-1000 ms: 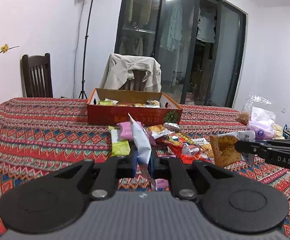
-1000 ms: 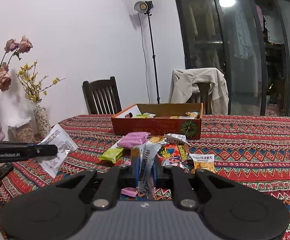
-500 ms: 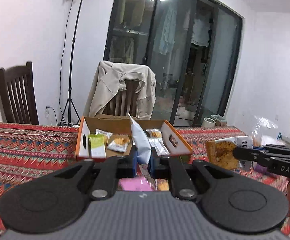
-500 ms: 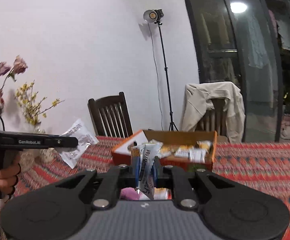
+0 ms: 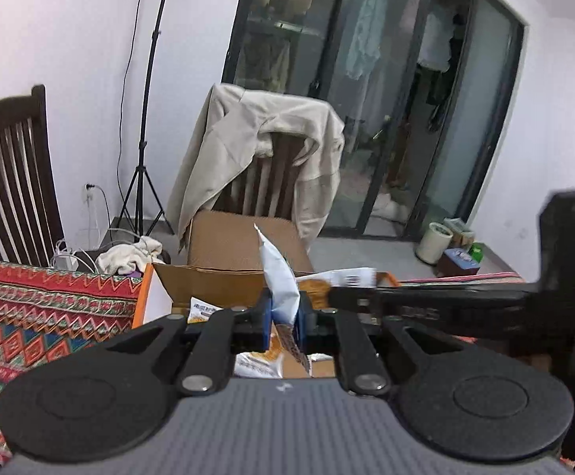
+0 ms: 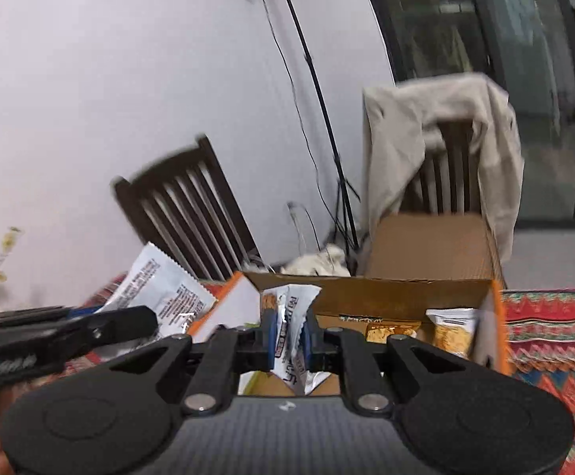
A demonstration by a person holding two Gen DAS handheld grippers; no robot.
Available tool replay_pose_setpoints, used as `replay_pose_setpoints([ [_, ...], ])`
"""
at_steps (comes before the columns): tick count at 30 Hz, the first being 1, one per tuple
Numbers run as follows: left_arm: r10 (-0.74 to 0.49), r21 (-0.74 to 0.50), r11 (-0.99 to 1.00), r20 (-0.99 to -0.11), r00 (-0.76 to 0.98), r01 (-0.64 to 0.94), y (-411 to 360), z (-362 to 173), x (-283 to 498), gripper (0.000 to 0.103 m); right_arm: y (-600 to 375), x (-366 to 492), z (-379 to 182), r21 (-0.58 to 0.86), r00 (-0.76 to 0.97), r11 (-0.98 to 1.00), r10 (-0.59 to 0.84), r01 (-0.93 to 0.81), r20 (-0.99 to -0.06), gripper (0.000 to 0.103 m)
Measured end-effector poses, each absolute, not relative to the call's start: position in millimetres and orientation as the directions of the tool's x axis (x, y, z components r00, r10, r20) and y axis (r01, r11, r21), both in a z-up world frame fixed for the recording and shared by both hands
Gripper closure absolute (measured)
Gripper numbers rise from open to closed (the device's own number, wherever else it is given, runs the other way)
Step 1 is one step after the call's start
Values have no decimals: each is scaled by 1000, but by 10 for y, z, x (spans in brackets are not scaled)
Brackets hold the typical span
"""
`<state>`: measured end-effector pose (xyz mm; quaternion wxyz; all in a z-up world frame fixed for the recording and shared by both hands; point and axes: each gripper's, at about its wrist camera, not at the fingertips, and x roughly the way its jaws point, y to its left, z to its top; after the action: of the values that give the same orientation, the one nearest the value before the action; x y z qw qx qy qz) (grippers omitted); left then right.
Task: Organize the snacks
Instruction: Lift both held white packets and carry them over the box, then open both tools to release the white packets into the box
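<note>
Two claws, each pinching one packet over the open box [image 5: 224,273]: left claw [image 5: 283,318] grips a white packet [image 5: 277,277], right claw [image 6: 289,336] a printed packet [image 6: 293,316]; crowded side by side, they may collide or drop short onto the tabletop [image 6: 553,316].

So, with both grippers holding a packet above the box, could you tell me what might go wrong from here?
1. The left gripper and right gripper hang close together over the cardboard box, so they could collide.
2. Each pinches its white snack packet by a narrow part; one might slip out early.
3. A packet released near the box's orange rim may land on the patterned tablecloth.
</note>
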<state>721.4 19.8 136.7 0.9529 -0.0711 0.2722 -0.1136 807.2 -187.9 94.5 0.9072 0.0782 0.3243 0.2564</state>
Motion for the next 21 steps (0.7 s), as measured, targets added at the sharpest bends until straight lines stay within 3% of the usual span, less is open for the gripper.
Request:
replay_pose_setpoints([
  [5,-259,-276,953,-540,801,122,328,1022,7803,90,-1682,8767,541,373,592,867,499,-331,-633,90],
  [10,-303,-349,931,-573,761,108,316,719,8260,91,-1637,9141,194,348,556,900,437,-264,-707,90],
  [14,-299,-371,927,-637,710,57,238,451,8509,89,-1706,9275,51,320,559,927,374,-196,-740,78],
  [15,-270,-343,939,-664,697,36,219,417,8541,85,-1732,9271,48,313,563,931,363,-188,-742,77],
  [17,-253,-311,950,-691,677,39,202,427,8543,66,-1800,9224,81,296,572,938,344,-179,-745,75],
  [18,-250,-295,954,-694,675,50,205,460,8525,51,-1830,9187,120,285,575,941,337,-181,-746,72],
  [19,-239,-274,960,-692,682,59,205,506,8493,44,-1862,9142,175,270,582,945,327,-186,-744,66],
  [21,-210,-231,971,-684,699,65,237,647,8382,41,-1950,9046,321,253,601,948,318,-192,-734,63],
])
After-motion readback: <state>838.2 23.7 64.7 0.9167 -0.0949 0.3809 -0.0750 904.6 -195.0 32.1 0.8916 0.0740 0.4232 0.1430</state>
